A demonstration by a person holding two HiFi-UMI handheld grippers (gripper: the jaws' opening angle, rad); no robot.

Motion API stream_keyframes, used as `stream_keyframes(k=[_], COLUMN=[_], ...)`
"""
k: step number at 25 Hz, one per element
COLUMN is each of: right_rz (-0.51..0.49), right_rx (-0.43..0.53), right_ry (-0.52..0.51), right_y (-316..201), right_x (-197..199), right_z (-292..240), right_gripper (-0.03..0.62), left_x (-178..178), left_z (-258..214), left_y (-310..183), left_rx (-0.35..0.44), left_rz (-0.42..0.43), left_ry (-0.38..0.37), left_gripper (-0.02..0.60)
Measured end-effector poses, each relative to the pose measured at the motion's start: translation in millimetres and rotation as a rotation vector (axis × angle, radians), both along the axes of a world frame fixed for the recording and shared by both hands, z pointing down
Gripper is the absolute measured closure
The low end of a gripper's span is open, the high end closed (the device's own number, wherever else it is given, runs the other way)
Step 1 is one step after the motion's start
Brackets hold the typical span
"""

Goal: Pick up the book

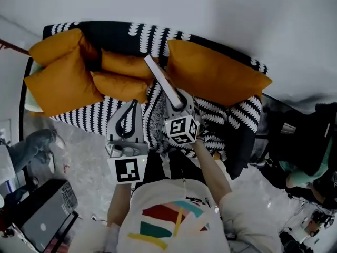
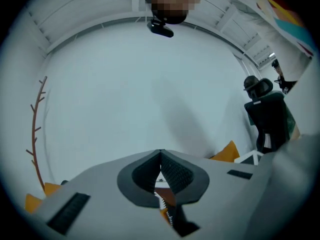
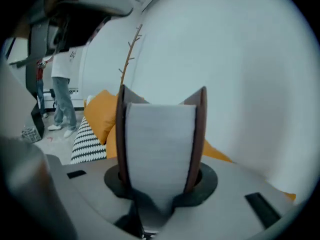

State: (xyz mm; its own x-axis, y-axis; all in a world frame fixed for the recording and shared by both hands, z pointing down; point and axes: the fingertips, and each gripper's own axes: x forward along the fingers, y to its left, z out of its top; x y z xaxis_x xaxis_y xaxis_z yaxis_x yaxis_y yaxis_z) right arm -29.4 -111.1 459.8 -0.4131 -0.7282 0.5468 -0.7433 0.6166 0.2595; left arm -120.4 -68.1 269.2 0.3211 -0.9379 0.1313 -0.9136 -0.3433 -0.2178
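In the head view I hold my left gripper (image 1: 134, 105) over the front of a sofa (image 1: 221, 115) with a black-and-white cover, its jaws drawn together with nothing in them. Just beside it, my right gripper (image 1: 176, 98) has its jaws clamped on the book (image 1: 158, 75), which sticks up and away from me, clear of the seat, in front of the orange cushions (image 1: 63, 80). A laptop (image 1: 45, 217) lies on the floor at lower left.

In the left gripper view the two dark pads meet at their tips and hold nothing. Beyond them is a white wall, with a bare branch (image 2: 36, 129) at the left, a corner of orange cushion low down and a dark office chair (image 2: 267, 119) at the right.

In the right gripper view the book stands upright between the jaws, its pale page edges facing the camera and a brown cover pressed by each pad. Behind it are the cushions and the patterned sofa, and a person (image 3: 62, 101) stands far off at the left.
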Motion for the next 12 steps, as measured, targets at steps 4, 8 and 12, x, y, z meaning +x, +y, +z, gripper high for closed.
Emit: stream_keyframes(k=[4, 8, 12], right_rz=[0.121, 0.213, 0.266], right_rx=[0.117, 0.173, 0.254], right_ry=[-0.131, -0.338, -0.487], right_y=[16, 33, 59], right_x=[31, 63, 89], right_z=[-111, -193, -255], right_gripper=[0.441, 0.441, 0.441], left_x=[18, 36, 53], left_z=[-44, -89, -131], left_y=[5, -9, -11], left_rx=[0.083, 0.193, 0.297], left_rz=[0.034, 0.116, 0.168], left_ry=[0.075, 0.078, 0.082], left_gripper=[0.577, 0.577, 0.577])
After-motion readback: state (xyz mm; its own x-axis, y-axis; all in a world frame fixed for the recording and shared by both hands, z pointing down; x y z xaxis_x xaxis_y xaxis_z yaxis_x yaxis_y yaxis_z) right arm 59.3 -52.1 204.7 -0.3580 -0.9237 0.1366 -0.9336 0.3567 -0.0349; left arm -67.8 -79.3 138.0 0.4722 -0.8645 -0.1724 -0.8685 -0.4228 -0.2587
